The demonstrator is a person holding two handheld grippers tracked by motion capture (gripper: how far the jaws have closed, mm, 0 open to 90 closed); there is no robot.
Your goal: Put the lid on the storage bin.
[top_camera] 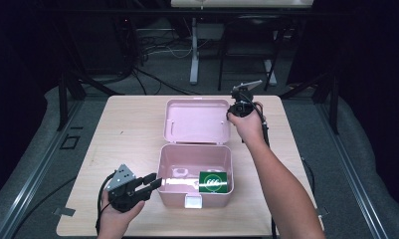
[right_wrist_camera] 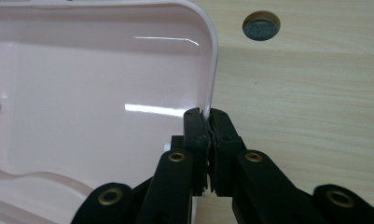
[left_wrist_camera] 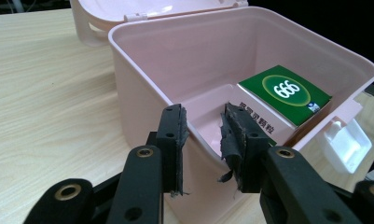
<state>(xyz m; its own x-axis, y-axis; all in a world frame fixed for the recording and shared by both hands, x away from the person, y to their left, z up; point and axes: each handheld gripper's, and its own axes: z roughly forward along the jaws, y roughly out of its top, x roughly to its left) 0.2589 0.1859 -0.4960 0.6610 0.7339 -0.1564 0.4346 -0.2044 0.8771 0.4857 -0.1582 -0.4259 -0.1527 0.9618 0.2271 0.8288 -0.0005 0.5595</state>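
We read "666" in white inside a light oval ring on the green top of the carton [left_wrist_camera: 287, 93], lying in the pink box [left_wrist_camera: 142, 60]. In the left gripper view its white side carries a row of dark Chinese characters, too blurred for us to make out. The high view shows the same green label [top_camera: 214, 181], number unreadable.

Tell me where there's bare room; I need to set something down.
Free: wooden tabletop left of the open pink plastic box and its lid. Inside the box, the left half; a green carton fills the right. Crowded near both grippers.
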